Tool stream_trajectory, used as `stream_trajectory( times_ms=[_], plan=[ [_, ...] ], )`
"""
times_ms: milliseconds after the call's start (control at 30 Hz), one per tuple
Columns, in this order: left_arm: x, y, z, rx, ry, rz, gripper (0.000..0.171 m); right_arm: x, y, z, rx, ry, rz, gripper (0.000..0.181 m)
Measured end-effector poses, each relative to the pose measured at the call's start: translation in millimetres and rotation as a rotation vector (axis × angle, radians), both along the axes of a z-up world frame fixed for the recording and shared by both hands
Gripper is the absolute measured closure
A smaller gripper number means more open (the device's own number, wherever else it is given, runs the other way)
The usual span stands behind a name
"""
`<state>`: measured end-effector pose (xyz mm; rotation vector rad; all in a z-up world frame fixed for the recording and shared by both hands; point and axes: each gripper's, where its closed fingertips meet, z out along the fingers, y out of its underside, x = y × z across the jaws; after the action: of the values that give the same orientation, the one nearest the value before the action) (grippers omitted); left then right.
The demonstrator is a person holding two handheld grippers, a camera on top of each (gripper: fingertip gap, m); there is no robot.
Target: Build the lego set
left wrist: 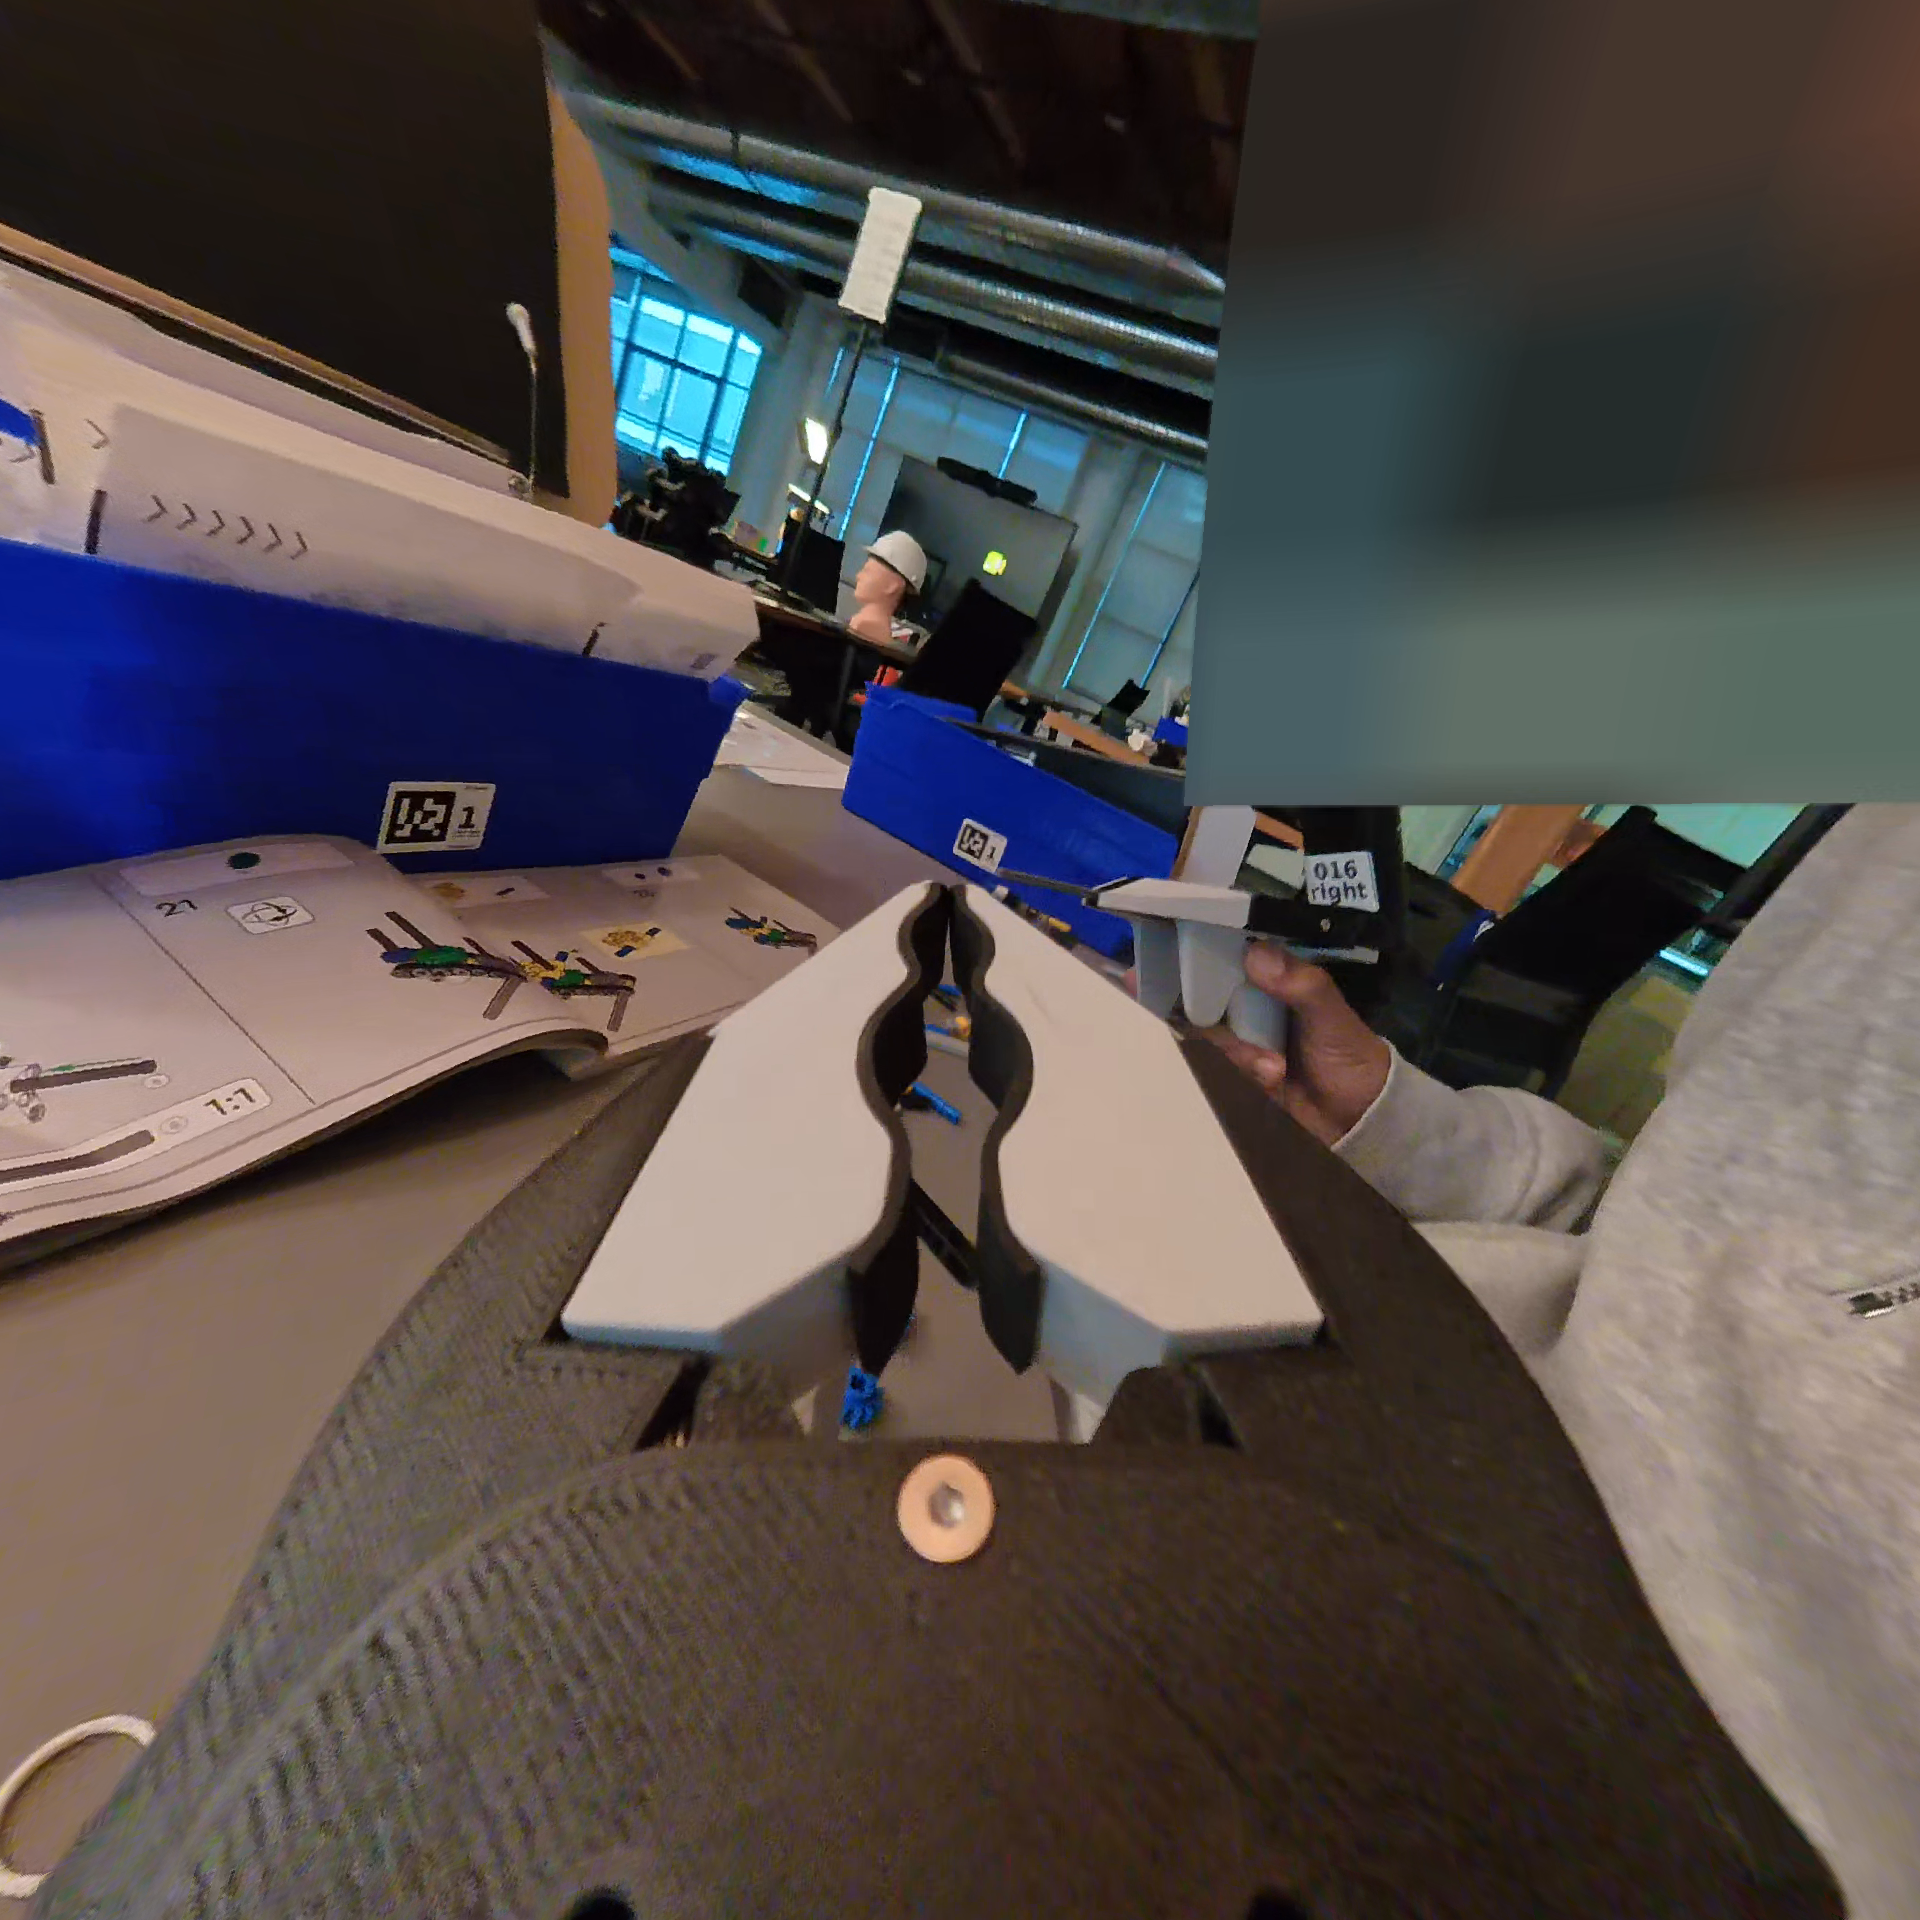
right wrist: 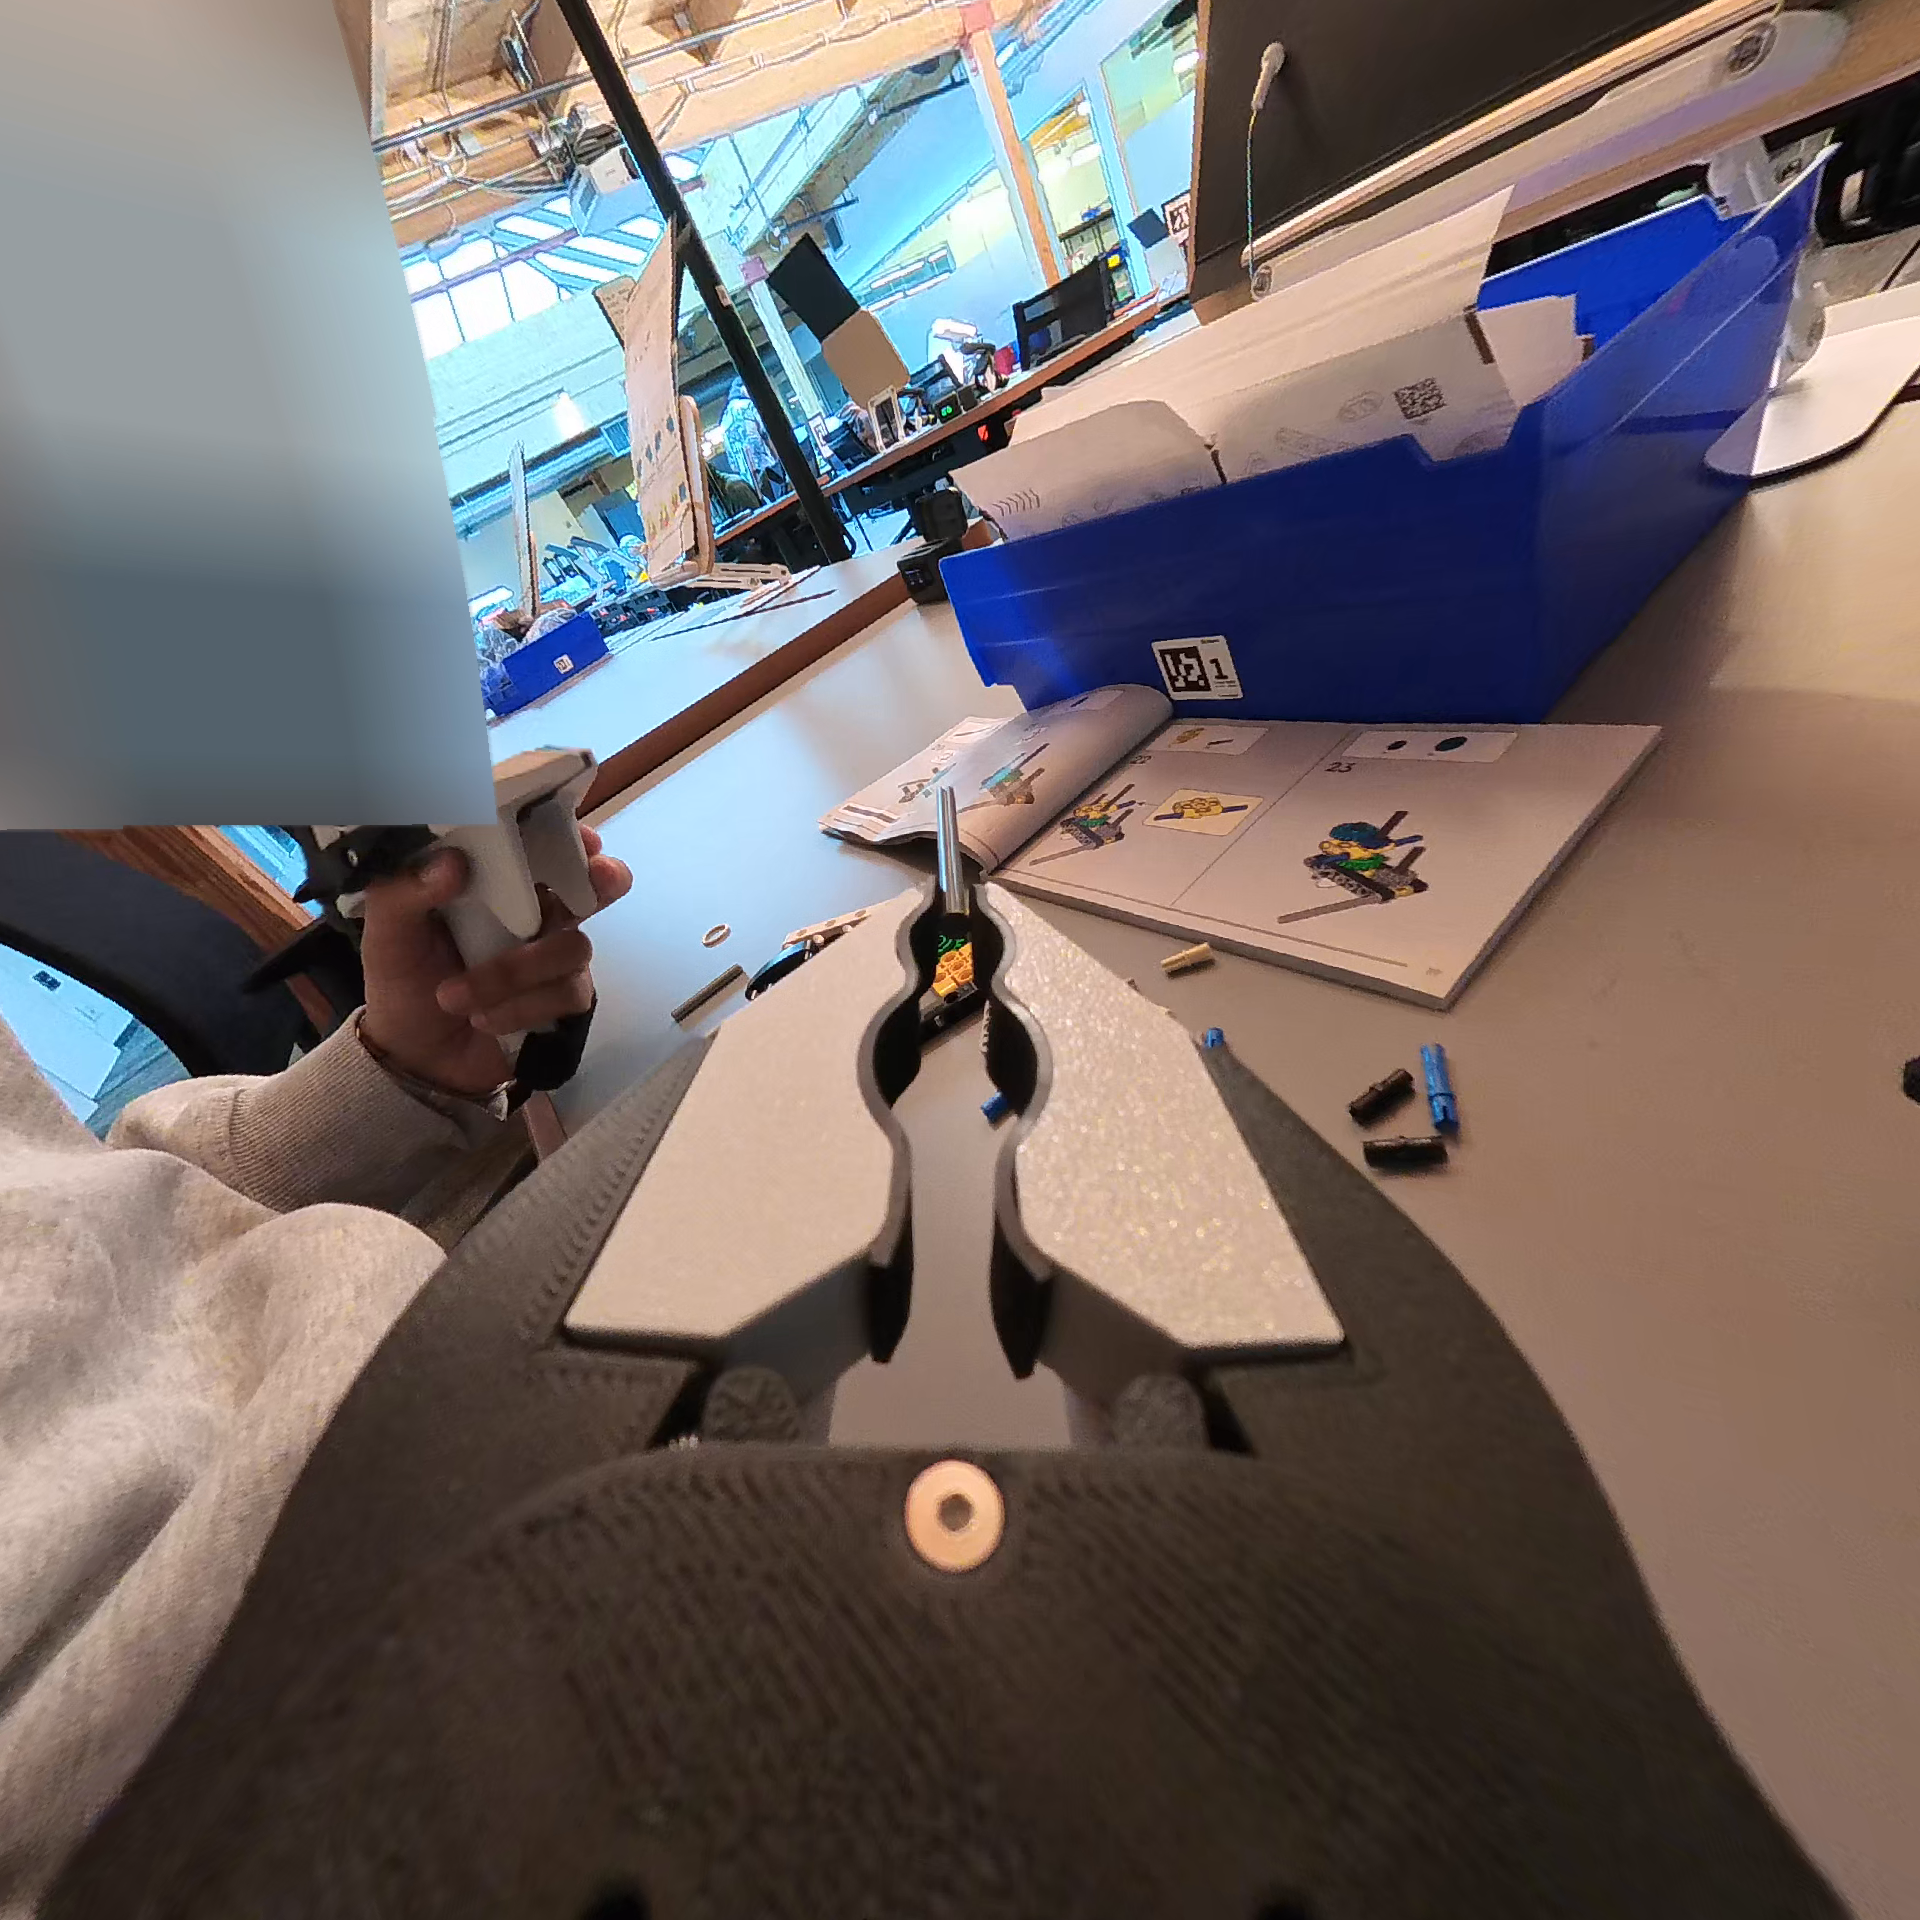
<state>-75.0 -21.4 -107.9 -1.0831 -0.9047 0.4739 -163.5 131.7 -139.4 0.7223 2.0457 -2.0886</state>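
Two claws are up off the table, both nearly closed. The right claw [right wrist: 948,902] pinches a thin grey rod [right wrist: 945,842] at its very tips; the rod's long axis stands almost upright and sticks out above the fingers. Behind those tips, seen through the gap, sits a small yellow-and-green lego piece [right wrist: 951,966], but whether it hangs on the rod or lies on the table I cannot tell. The left claw [left wrist: 948,896] has its tips together, with nothing visible between them; a bit of blue shows low in the gap at its base, too blurred to name.

Each claw appears in the other's view, off to the side and well apart, so joining anything would probably mean bringing them together first.

Just right of the right claw, loose parts lie on the grey table [right wrist: 1714,1351]: two short black pins [right wrist: 1397,1127], a blue pin [right wrist: 1438,1086] and a tan peg [right wrist: 1188,958]. To its left lie a dark rod [right wrist: 709,993] and a small ring [right wrist: 715,934]. Beyond them the open instruction booklet [right wrist: 1351,831] lies flat, and behind it stands a blue bin [right wrist: 1351,613] holding white paper bags. Nothing blocks the path between the claws; the scattered pins could be knocked if the rod comes down there.
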Motion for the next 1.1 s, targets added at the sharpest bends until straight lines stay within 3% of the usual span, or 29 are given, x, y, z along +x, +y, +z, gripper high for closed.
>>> stream_trajectory(
  times_ms=[233,1100],
  plan=[
    [-2.6,0.8,-7.3,-0.074,-0.017,0.030,0.171,-2.5,0.6,-1.0,0.007,-0.003,0.001,0.178],
    [-5.0,-14.8,-4.8,0.031,-0.036,0.042,0.171,1.2,-16.3,-12.1,0.093,0.001,0.026,0.178]
  ],
)
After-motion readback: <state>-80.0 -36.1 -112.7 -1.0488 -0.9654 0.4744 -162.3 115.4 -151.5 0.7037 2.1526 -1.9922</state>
